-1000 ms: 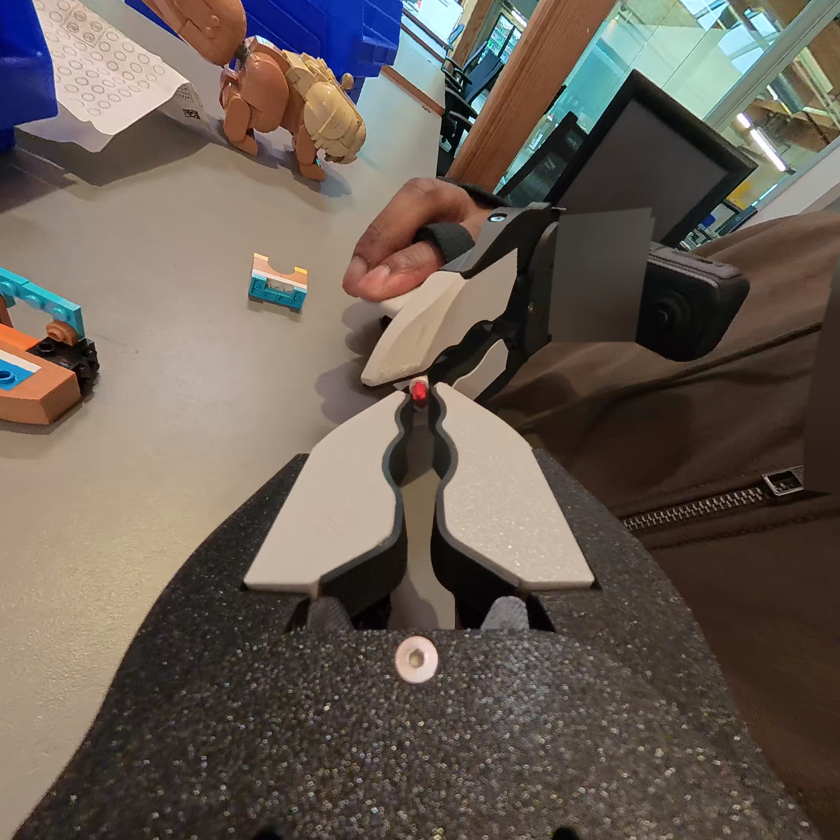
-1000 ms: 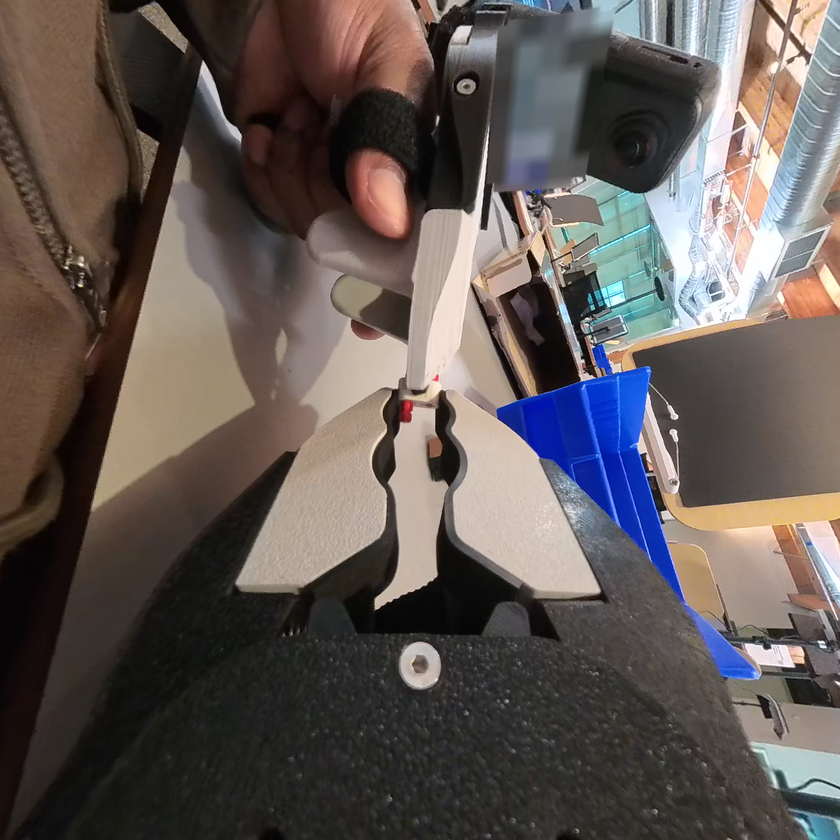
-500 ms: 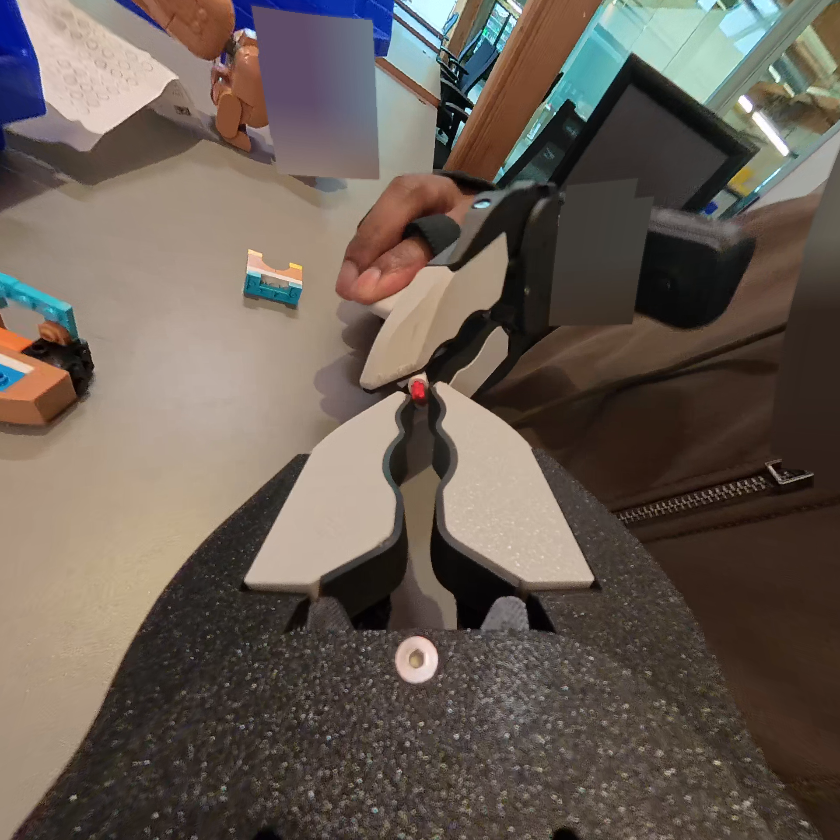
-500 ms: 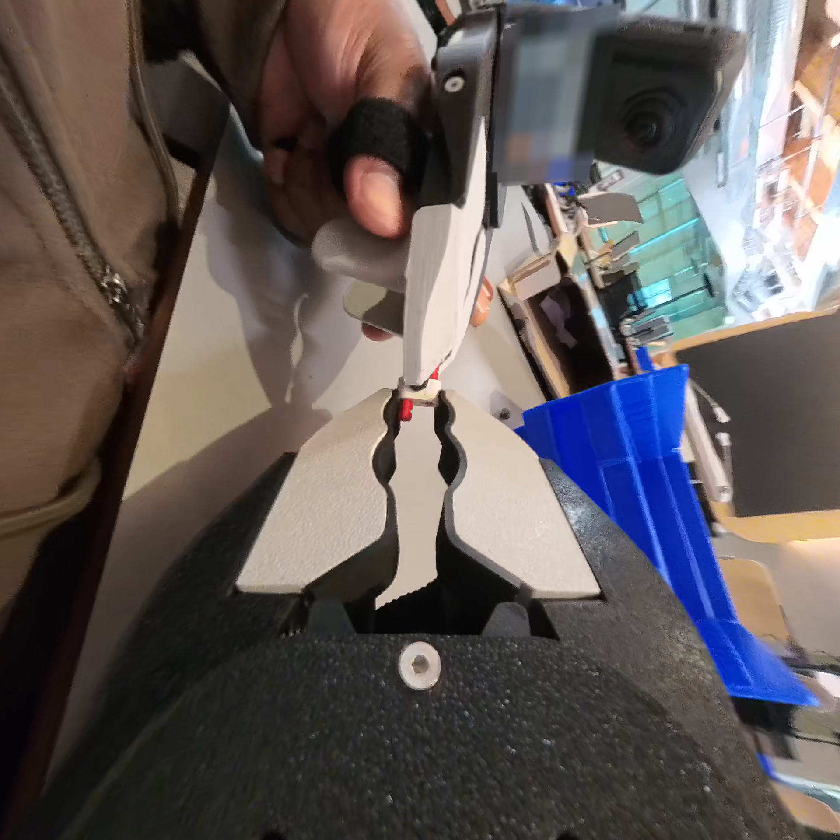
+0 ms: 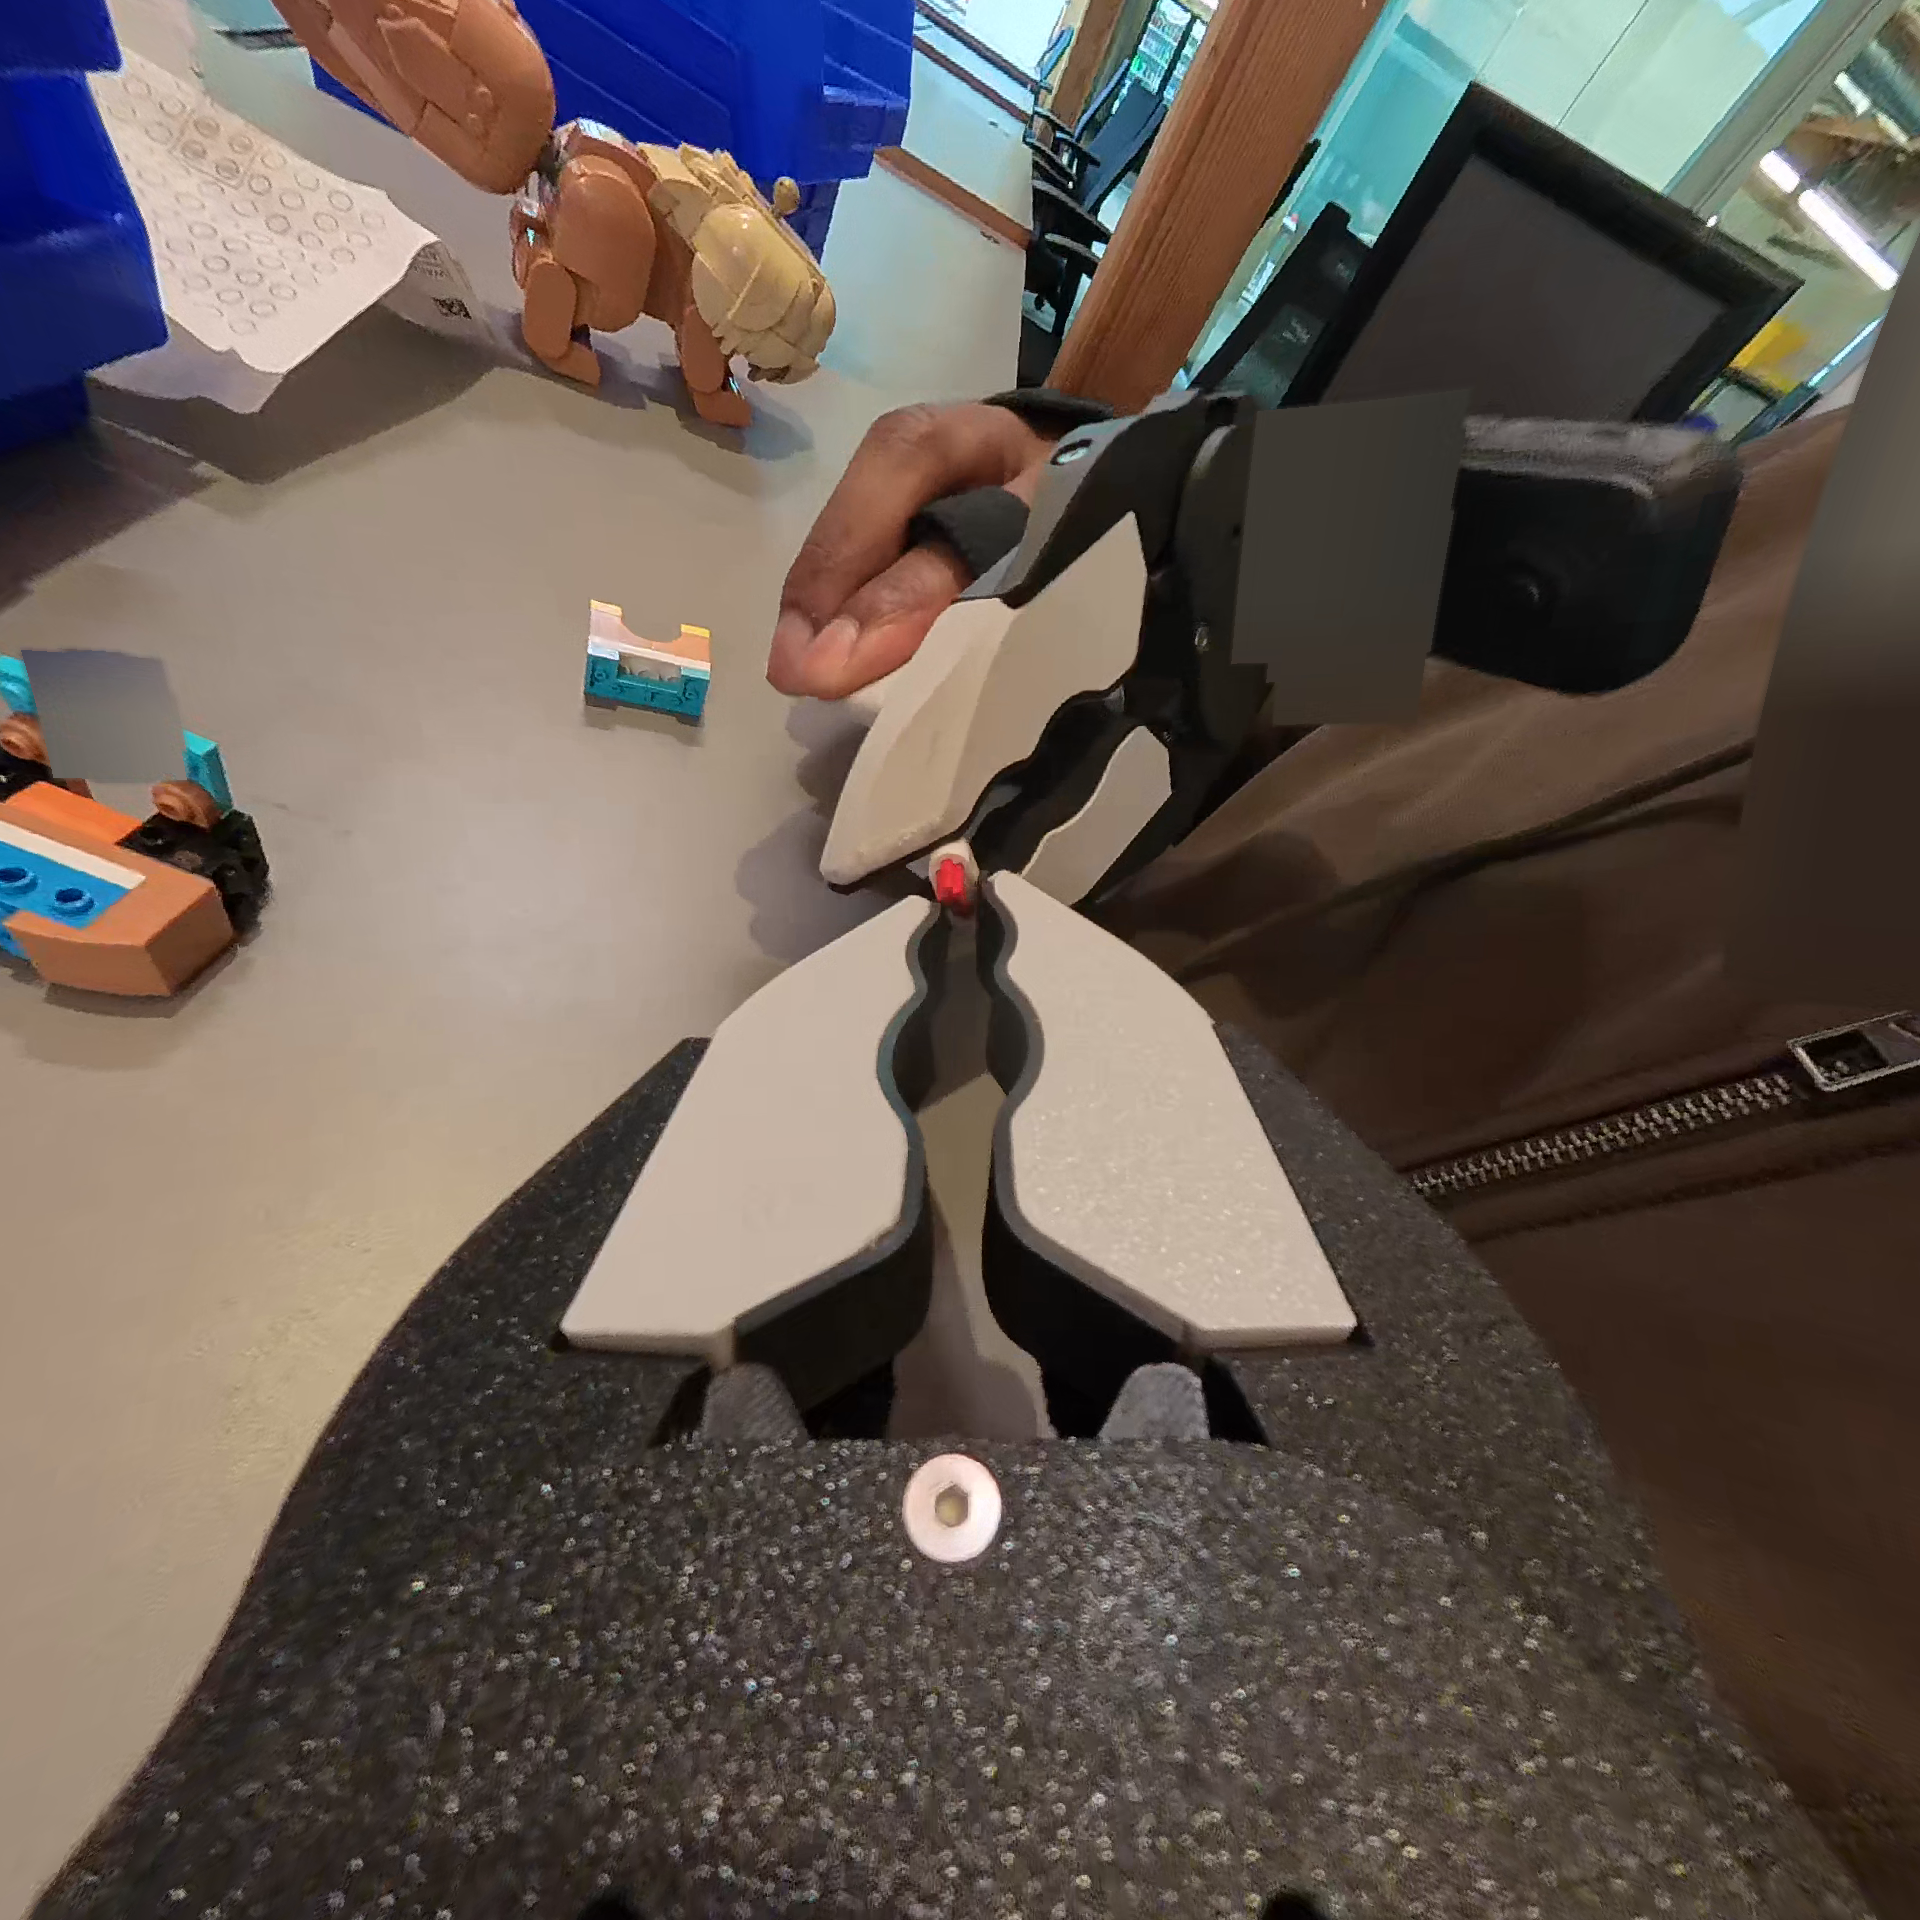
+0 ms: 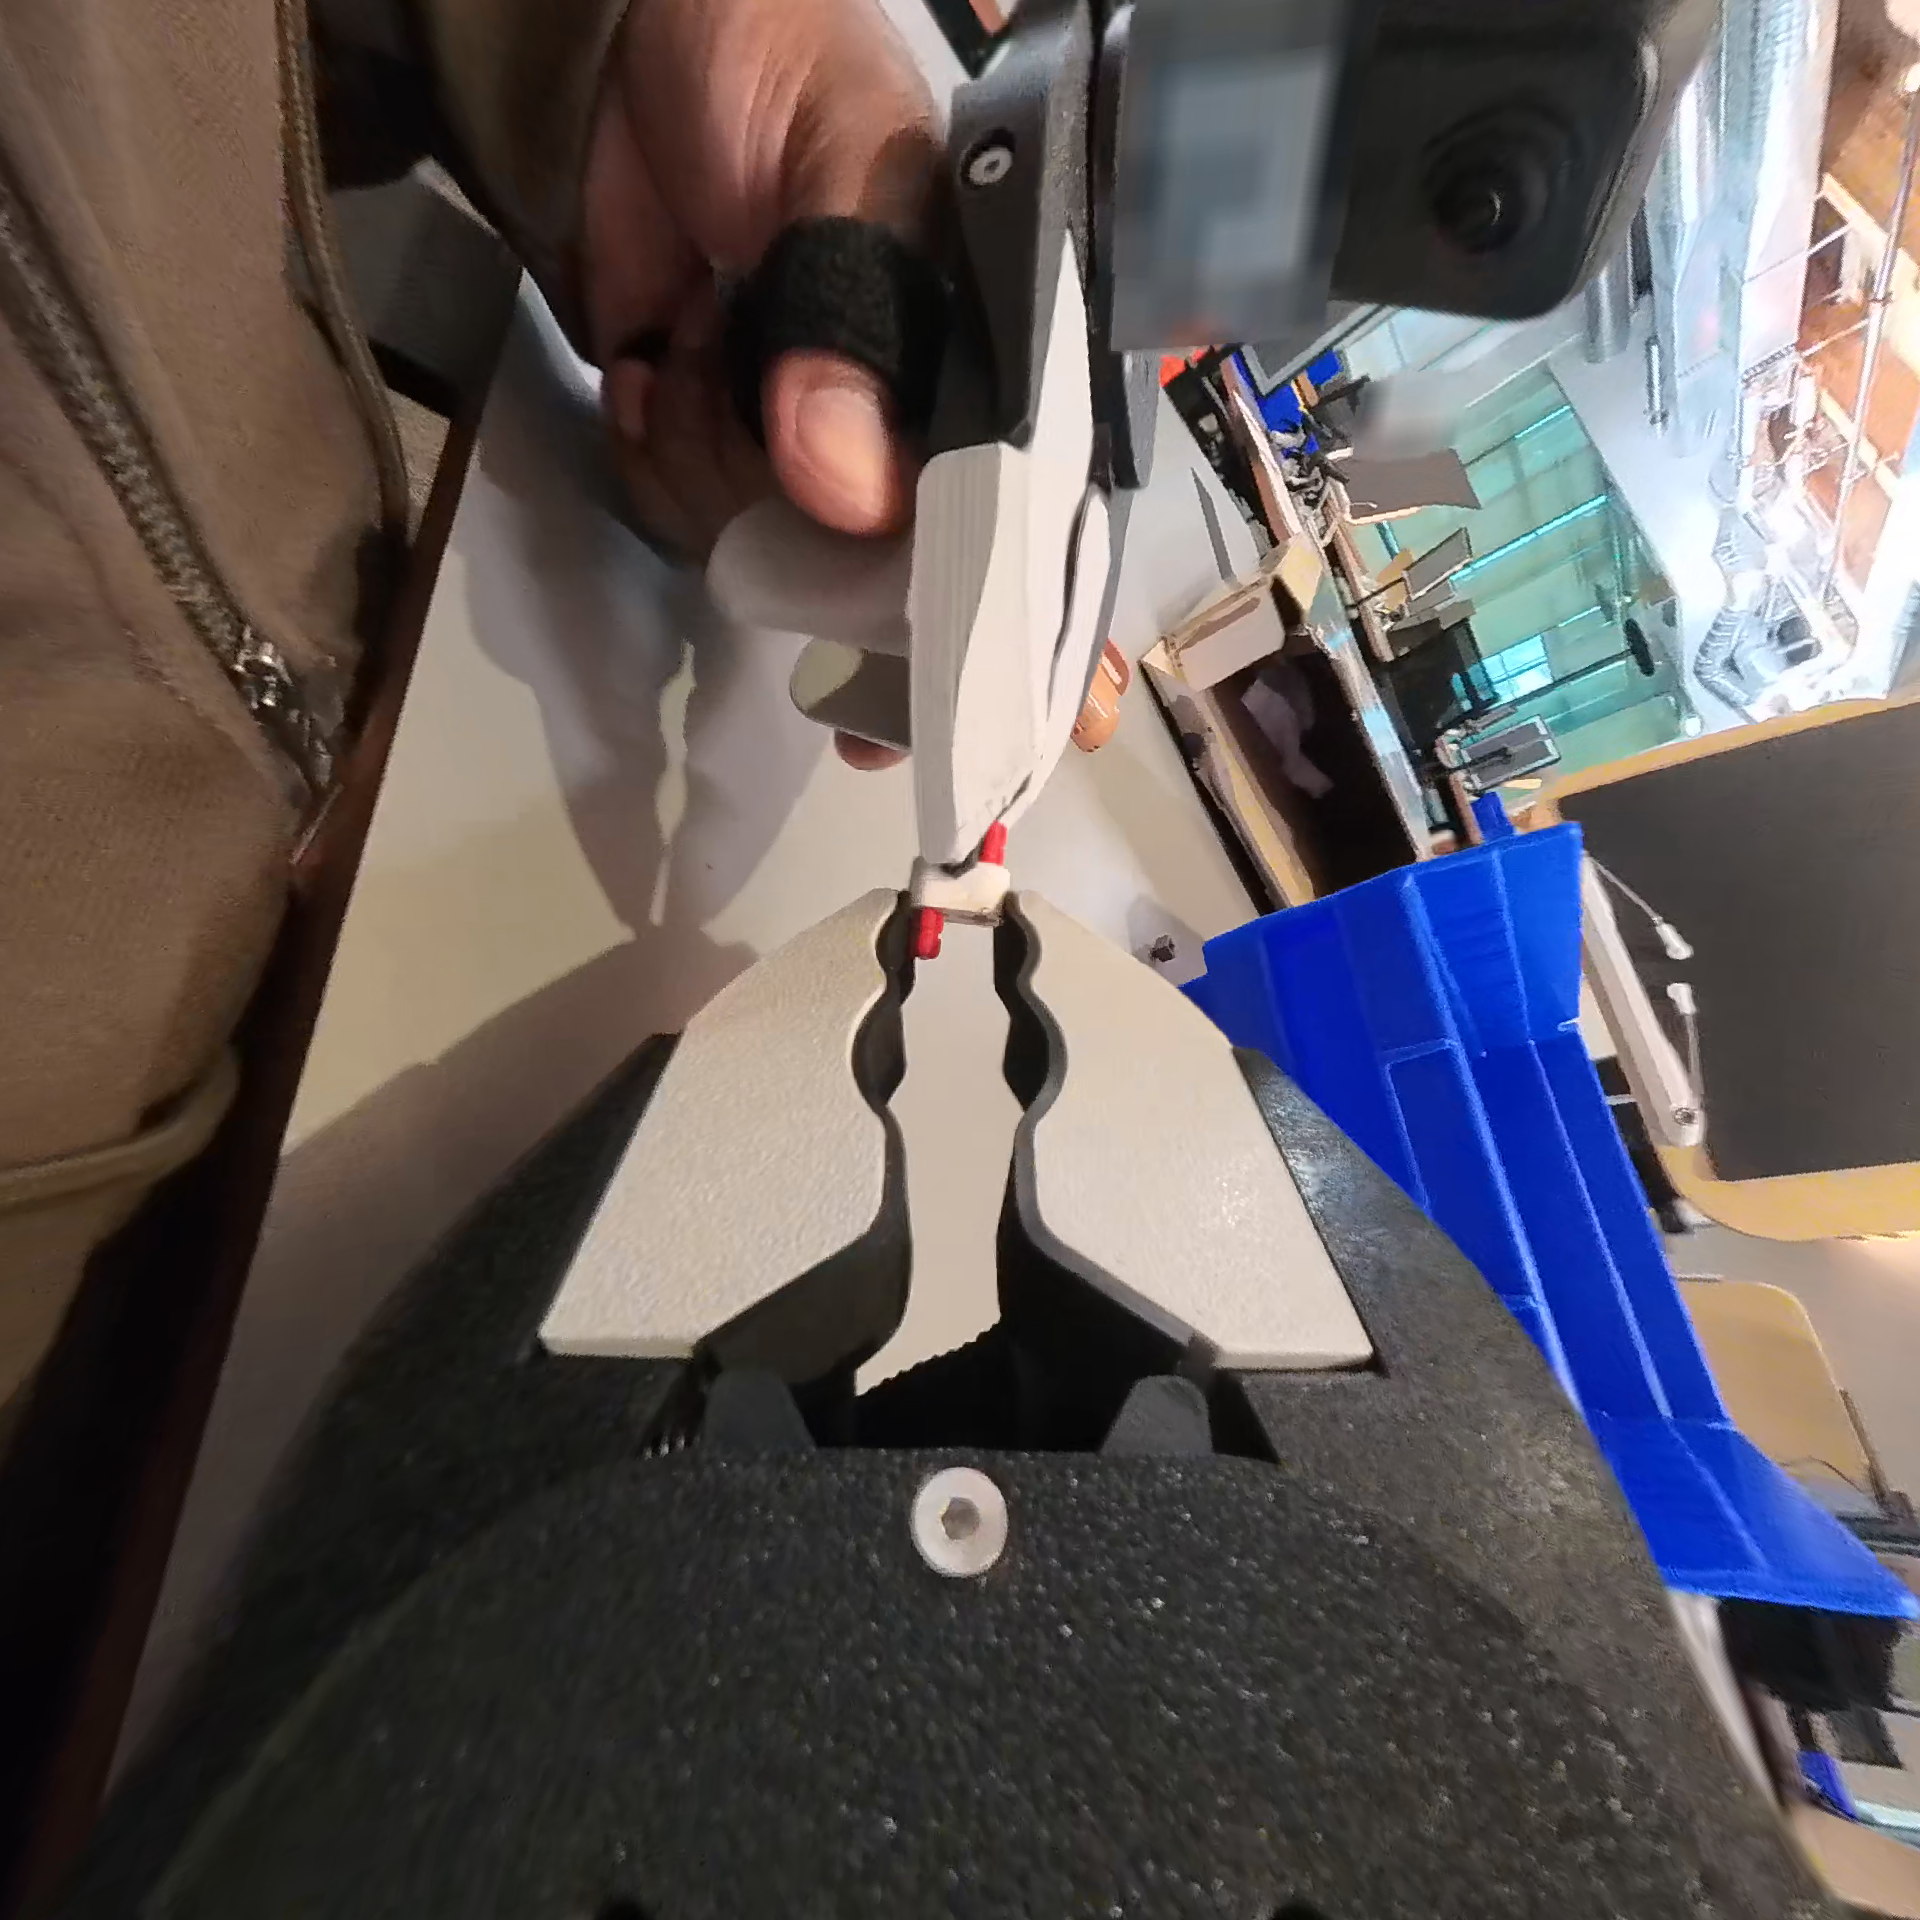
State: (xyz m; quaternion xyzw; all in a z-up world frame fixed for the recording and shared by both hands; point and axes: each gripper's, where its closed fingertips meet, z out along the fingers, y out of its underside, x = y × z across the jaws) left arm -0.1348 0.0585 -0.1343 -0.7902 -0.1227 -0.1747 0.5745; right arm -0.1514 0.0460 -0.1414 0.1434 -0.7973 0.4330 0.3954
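Left tongs (image 5: 951, 902) were pinched on a tiny red piece (image 5: 949, 883); right tongs (image 6: 956, 906) were clamped on a small white piece (image 6: 961, 890) joined to it, tip to tip above the grey surface (image 5: 416, 831). Blue bins (image 5: 717, 73) were seen at 12 o'clock, contents hidden; another blue bin (image 6: 1507, 1091) at 3 o'clock in the right view. Only the left view showed a brick lion (image 5: 665, 249), a teal brick (image 5: 647, 662), an orange-blue build (image 5: 104, 894) at 9 o'clock and a printed sheet (image 5: 249, 239).
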